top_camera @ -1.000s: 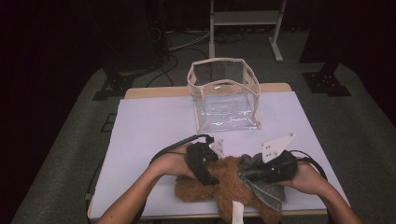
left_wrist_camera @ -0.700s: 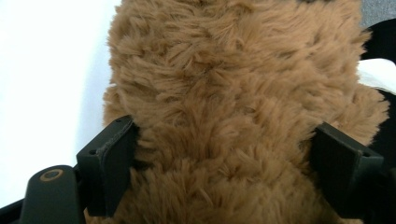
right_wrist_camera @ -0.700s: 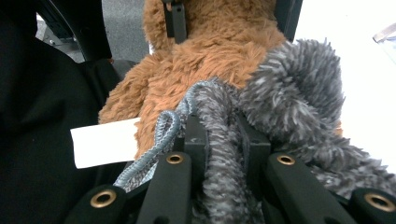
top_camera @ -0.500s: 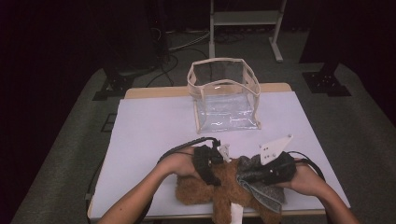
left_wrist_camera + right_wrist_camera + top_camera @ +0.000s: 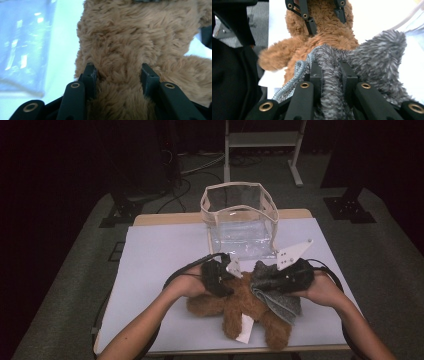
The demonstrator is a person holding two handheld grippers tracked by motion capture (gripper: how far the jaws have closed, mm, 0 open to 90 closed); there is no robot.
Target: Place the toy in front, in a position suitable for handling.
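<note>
A brown plush bear (image 5: 247, 305) lies at the table's near edge, with a white tag (image 5: 245, 327) between its legs. My left gripper (image 5: 227, 282) has just been closing and is now shut on the bear; in the left gripper view the pads (image 5: 91, 75) press into the fur (image 5: 125, 37) from both sides. A grey fuzzy knit cloth (image 5: 275, 292) drapes over the bear's right side. My right gripper (image 5: 270, 276) is shut on a fold of the grey cloth (image 5: 377, 55), its jaws (image 5: 331, 72) squeezing it. Beyond them are the bear (image 5: 329, 32) and the left gripper (image 5: 325, 20).
A clear plastic bag with a beige rim (image 5: 240, 220) stands open at the back middle of the white table (image 5: 160, 255), just beyond both grippers. Bare table lies to the left. Cables trail from both grippers. Dark floor and a metal stand (image 5: 262, 140) lie behind.
The left gripper's jaws closed onto the bear. Both hands shifted a little away from the near edge, the right one carrying the grey cloth along.
</note>
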